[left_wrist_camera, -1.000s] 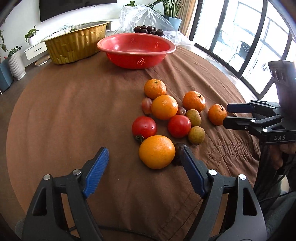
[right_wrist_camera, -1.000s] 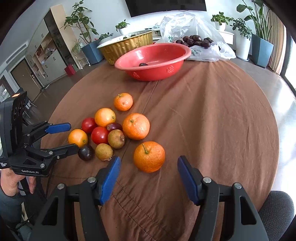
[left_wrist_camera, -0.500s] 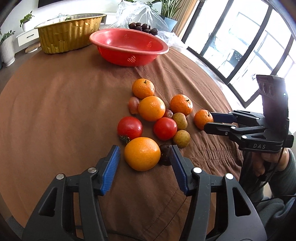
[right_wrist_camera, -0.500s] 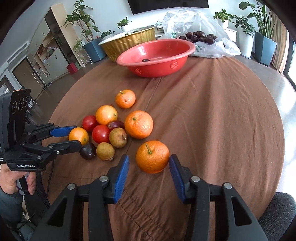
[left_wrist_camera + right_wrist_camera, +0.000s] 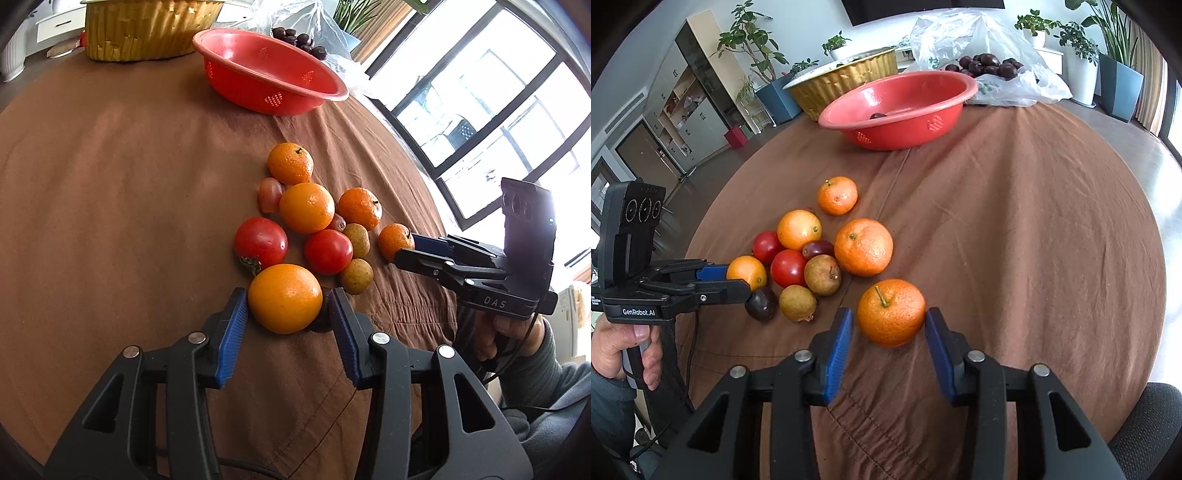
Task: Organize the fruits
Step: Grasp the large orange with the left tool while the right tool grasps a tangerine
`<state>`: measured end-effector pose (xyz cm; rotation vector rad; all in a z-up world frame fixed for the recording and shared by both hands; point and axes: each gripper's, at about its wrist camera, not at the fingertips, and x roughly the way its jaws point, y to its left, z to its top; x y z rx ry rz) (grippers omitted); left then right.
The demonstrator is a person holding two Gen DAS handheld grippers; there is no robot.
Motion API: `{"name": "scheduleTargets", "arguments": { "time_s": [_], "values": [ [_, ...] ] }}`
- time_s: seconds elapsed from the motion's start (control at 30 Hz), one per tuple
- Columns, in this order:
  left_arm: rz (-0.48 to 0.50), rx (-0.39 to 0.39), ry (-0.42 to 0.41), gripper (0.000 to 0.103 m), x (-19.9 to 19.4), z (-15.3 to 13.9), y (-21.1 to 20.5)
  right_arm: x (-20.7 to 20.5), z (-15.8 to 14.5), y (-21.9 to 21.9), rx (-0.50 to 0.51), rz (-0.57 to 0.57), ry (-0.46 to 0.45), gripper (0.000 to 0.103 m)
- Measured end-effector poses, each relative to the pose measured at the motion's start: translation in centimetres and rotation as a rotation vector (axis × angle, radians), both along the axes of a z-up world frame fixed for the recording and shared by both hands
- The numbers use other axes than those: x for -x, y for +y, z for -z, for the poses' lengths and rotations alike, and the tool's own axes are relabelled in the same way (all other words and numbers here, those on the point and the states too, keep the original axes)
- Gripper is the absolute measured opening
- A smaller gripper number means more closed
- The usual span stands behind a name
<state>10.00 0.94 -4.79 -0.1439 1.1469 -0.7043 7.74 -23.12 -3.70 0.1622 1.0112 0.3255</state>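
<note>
My left tool (image 5: 284, 317) straddles the big orange (image 5: 284, 298) at twelve o'clock, jaws just closing, near pad touching, far pad a sliver off. My right tool (image 5: 889, 326) brackets the stemmed mandarin (image 5: 891, 312) likewise, closing but not yet clamped. Both fruits sit on the desk (image 5: 110, 184); the red basin (image 5: 897, 110) lies farther at twelve.

The left gripper (image 5: 286, 314) has been closing its blue-padded jaws around a large smooth orange (image 5: 284, 298) on the brown tablecloth (image 5: 110, 184); the left pad touches its skin, the right sits just beside it. Beyond lie two red tomatoes (image 5: 261, 240), more oranges and small brownish fruits. The right gripper (image 5: 406, 248) brackets a small mandarin (image 5: 394, 242). A red perforated plastic basin (image 5: 269, 74) stands farther back.
</note>
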Motion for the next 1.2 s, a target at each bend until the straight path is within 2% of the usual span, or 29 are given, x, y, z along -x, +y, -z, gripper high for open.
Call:
{"name": "scheduleTargets", "arguments": {
  "time_s": [0.07, 0.43, 1.2],
  "values": [
    [-0.005, 0.004, -0.003, 0.038, 0.1, 0.0, 0.3, -0.1, 0.1, 0.0, -0.003, 0.001, 0.004, 0.045],
    [-0.038, 0.021, -0.06, 0.037, 0.8, -0.8, 1.4, -0.7, 0.3, 0.4, 0.01, -0.005, 0.013, 0.045],
    [-0.059, 0.022, -0.074, 0.037, 0.8, -1.0, 2.3, -0.7, -0.2, 0.6, 0.002, -0.021, -0.002, 0.04]
  ]
}}
